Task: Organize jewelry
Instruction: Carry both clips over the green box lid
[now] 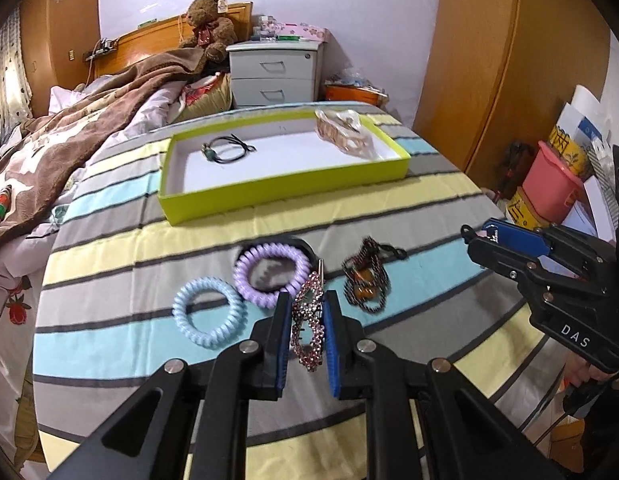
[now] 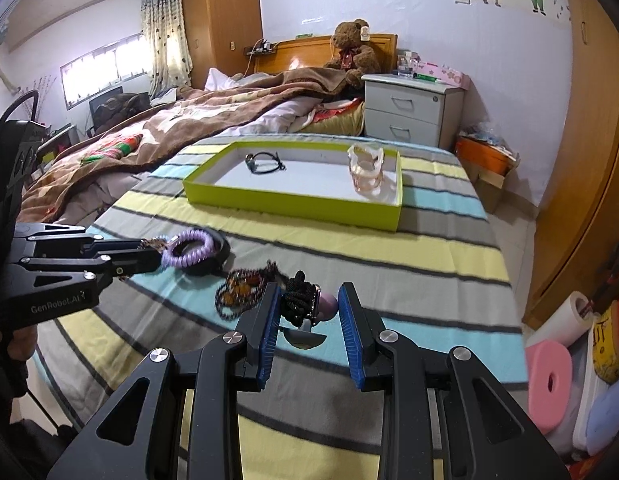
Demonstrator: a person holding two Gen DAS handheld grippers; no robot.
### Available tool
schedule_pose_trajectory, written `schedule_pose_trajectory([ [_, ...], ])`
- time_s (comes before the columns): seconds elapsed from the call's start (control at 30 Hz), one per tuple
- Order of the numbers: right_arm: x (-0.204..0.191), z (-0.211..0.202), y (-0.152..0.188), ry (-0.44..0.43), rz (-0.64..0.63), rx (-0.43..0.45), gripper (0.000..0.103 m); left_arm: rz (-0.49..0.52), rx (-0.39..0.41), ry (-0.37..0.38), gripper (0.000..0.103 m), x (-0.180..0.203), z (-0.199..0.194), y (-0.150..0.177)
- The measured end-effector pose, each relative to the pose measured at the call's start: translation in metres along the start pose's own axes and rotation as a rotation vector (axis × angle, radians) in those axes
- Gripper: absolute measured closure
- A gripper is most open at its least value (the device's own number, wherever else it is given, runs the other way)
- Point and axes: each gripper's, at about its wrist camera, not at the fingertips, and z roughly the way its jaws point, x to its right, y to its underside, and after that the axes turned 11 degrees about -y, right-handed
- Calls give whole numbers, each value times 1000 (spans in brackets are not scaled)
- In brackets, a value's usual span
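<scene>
My left gripper (image 1: 307,312) is shut on a pink rhinestone hair clip (image 1: 307,320), low over the striped blanket. A purple coil hair tie (image 1: 271,272), a light blue coil hair tie (image 1: 208,312) and a dark beaded bracelet (image 1: 365,280) lie just ahead of it. My right gripper (image 2: 309,308) holds a black braided cord with a lilac bead (image 2: 305,300) between its pads, above the blanket. A lime green tray (image 1: 269,188) farther back holds a black cord bracelet (image 1: 227,148) and a clear pinkish claw clip (image 1: 343,132).
The striped blanket (image 1: 409,200) covers a table beside a bed with a brown blanket (image 1: 69,132). A grey nightstand (image 1: 275,72) and a teddy bear (image 1: 207,24) stand behind. Boxes and a pink bin (image 1: 549,188) sit at the right.
</scene>
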Motion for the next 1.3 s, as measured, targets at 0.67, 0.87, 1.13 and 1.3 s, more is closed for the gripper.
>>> schedule_pose_trajectory([
  [0.67,7,27,-73,27,-57,23,72,-113,58,-58,87,-63,13,-58],
  [0.87,15,48,-99,29,-63,12,72,-120,60,-67,87,-75,27,-76],
  [1.13,30,87,-126,29,-51,-20,72,-134,37,-67,87,-85,54,-98],
  [1.3,35,114,-137,28,-50,-53,72,-139,20,-68,87,-88,73,-110],
])
